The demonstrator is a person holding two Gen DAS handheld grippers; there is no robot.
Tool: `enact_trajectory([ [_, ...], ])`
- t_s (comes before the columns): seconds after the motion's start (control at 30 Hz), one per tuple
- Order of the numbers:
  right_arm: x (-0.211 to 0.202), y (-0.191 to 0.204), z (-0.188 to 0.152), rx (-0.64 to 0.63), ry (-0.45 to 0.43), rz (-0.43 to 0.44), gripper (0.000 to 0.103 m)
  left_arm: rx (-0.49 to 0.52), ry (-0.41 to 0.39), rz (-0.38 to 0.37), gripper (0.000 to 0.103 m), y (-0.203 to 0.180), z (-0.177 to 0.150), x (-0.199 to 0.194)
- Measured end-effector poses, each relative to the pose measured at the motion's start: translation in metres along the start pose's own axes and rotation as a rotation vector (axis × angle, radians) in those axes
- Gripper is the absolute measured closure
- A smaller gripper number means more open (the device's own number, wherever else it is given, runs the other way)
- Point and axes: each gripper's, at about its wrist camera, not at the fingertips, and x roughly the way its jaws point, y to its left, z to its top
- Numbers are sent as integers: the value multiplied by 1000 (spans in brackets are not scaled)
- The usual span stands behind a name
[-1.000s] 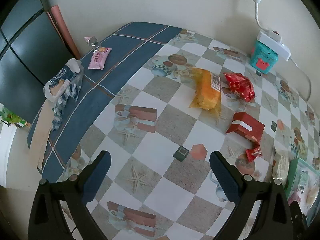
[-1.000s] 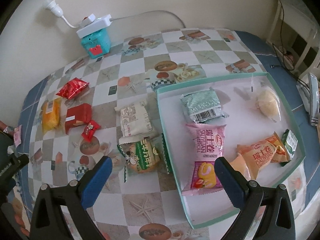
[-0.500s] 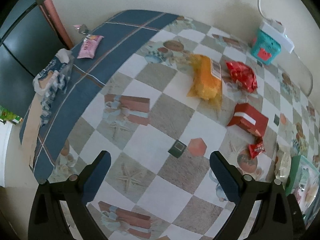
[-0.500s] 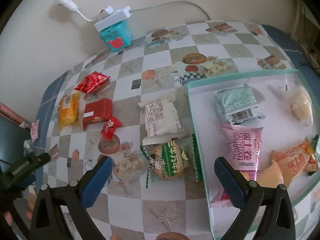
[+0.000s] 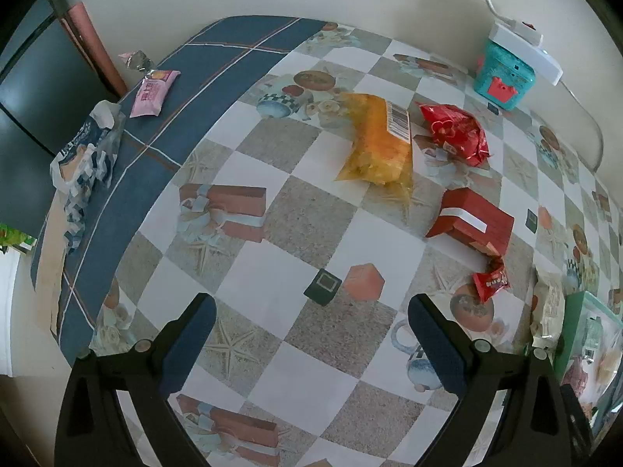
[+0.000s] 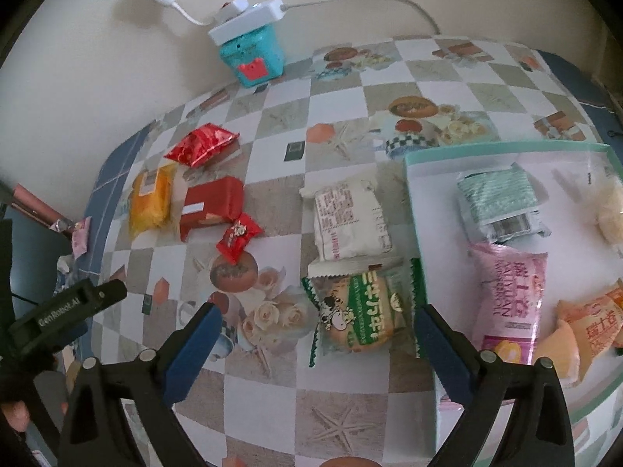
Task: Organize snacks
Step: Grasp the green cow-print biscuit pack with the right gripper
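Loose snacks lie on the checkered tablecloth: a yellow cake pack (image 5: 383,144) (image 6: 150,198), a red foil pack (image 5: 455,132) (image 6: 202,144), a red box (image 5: 473,220) (image 6: 210,204), a small red candy (image 5: 490,280) (image 6: 238,235), a white pack (image 6: 348,222) and a green-and-white bun pack (image 6: 362,311). A mint-rimmed white tray (image 6: 414,210) holds several packs, among them a pink one (image 6: 510,303). My left gripper (image 5: 311,327) is open and empty above the cloth. My right gripper (image 6: 317,330) is open and empty, with the bun pack between its fingers.
A teal box (image 6: 253,56) with a white power strip (image 6: 247,19) on it stands by the wall. A pink pack (image 5: 153,91) and a crumpled blue-white bag (image 5: 83,151) lie on the blue cloth border at the table's left edge.
My left gripper has moved closer to the table and tilted down. My right gripper has moved left and lower, from over the tray's front edge to the bun pack.
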Motion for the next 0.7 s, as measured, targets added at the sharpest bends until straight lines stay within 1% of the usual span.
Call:
enact_trajectory([
  [0.1, 10, 0, -3, -4, 24, -12, 3, 2, -2, -1, 4, 0, 0, 0],
  [0.13, 13, 0, -3, -5, 30, -24, 5, 2, -2, -1, 4, 0, 0, 0],
  [0.2, 16, 0, -4, -17, 30, -61, 8, 3, -1, -1, 4, -1, 0, 0],
  [0.4, 21, 2, -5, -40, 27, -92, 10, 10, 11, -3, 4, -4, 0, 4],
  [0.47, 23, 5, -5, -53, 35, -88, 14, 13, 14, -4, 4, -5, 0, 5],
  [0.53, 22, 8, -4, -56, 42, -45, 19, 15, 17, -8, 4, -6, 0, 6],
  [0.57, 22, 9, -3, -59, 43, -34, 19, 15, 20, -13, 4, -7, 0, 6],
  [0.7, 24, 11, -2, -69, 44, -57, 20, 20, 23, -16, 4, -9, 0, 7],
])
